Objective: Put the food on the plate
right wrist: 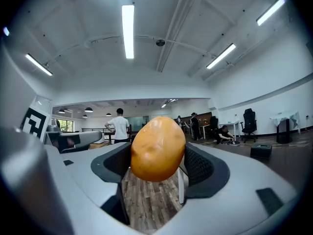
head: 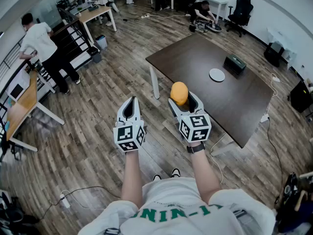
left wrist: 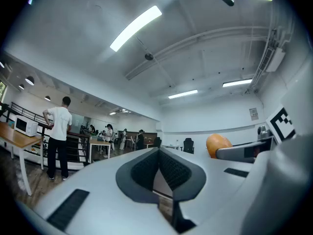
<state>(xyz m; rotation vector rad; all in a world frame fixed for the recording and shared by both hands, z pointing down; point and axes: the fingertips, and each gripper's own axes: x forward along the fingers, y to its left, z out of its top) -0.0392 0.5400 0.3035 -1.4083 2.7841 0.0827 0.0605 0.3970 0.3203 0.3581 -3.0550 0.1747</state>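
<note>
The person holds one gripper in each hand, out in front of the body and above the wood floor.

The right gripper has the food. The food is a smooth, round, orange lump. The right fingers are clamped on it, one on each side, and the food sticks up past the tips. It is up in the air and touches nothing but the fingers.

The left gripper is just to the left of the right one. They are beside each other but do not touch. The left fingers are pressed together at the tips, with nothing between them.

The surface is a dark brown table, far and to the right of the grippers. Its near left edge is close to the food when seen from above. A small white plate sits on the surface. It is bare. The plate is well apart from the food, farther away and to the right. A dark box stands on the surface just behind the plate.

The tips of the person's shoes show on the floor below the hands.

On the far left a person in a white shirt stands by a railing, near a light wood desk. More people are at the far end of the room.
</note>
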